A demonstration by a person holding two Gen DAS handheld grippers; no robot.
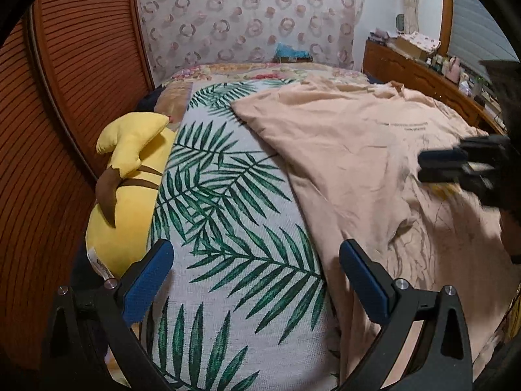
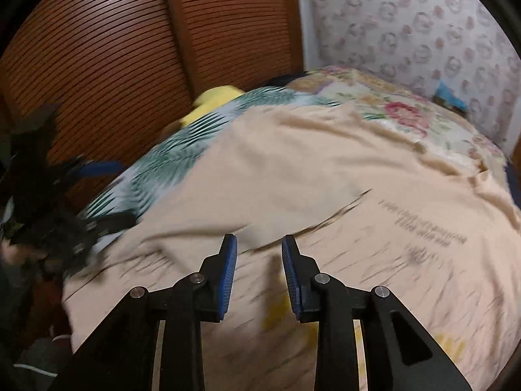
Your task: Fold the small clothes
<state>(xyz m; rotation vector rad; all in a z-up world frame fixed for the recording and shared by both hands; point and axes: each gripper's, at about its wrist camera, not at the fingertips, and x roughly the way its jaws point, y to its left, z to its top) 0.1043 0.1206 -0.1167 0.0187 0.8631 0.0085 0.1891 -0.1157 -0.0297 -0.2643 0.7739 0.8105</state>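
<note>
Right wrist view: the right tool [image 2: 259,273], parted and empty, hangs directly over the peach T-shirt [image 2: 293,169] spread toward the bed's right edge; the open left tool [image 1: 257,280] stands beside its hem.

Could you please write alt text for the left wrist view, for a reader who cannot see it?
The left gripper hangs open over a palm-leaf bedspread, its blue pads holding nothing. A rumpled peach T-shirt lies spread to the right, with the right gripper above it. A yellow plush toy lies at the left.
</note>
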